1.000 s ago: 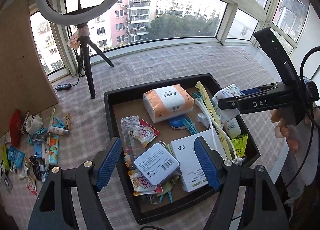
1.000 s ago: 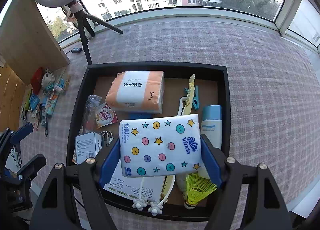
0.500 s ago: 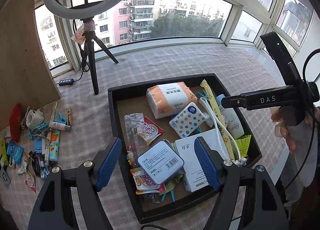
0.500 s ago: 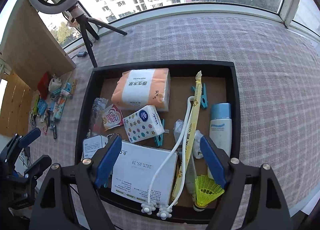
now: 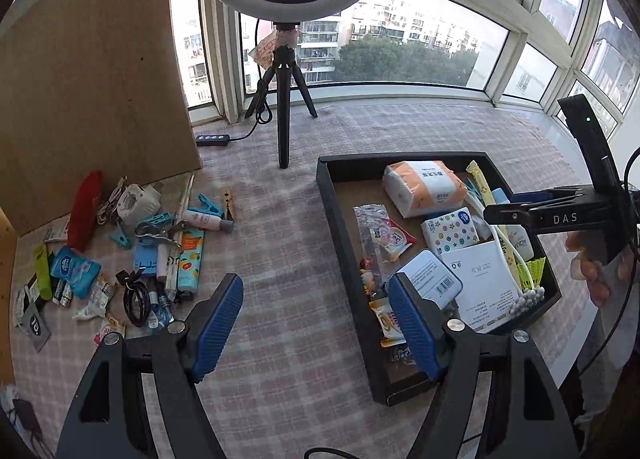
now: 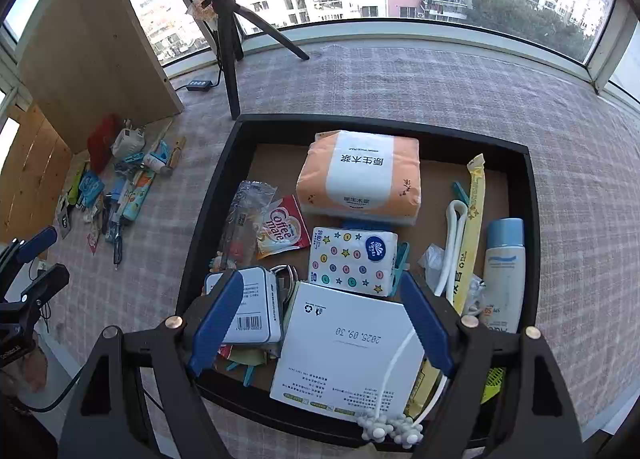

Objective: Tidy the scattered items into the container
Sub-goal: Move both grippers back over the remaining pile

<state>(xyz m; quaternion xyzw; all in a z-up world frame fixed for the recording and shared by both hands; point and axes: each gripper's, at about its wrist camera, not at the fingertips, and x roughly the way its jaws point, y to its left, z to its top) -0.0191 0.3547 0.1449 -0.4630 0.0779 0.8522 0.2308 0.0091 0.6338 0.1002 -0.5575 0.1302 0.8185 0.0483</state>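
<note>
A black tray sits on the checked cloth and holds several items. Among them are an orange tissue pack, a white box and a star-patterned tissue pack, which lies flat and free. My right gripper hovers open over the white box with nothing between its fingers. It also shows at the right edge of the left wrist view as the right gripper. My left gripper is open and empty over the cloth just left of the tray. The scattered items lie further left.
A ring light on a tripod stands behind the tray's far left corner, with a power strip beside it. A wooden board leans behind the pile. Windows close off the back. A hand holds the right gripper.
The right gripper opened and let the star-patterned tissue pack drop into the tray. The left gripper swung left, off the tray toward the scattered pile.
</note>
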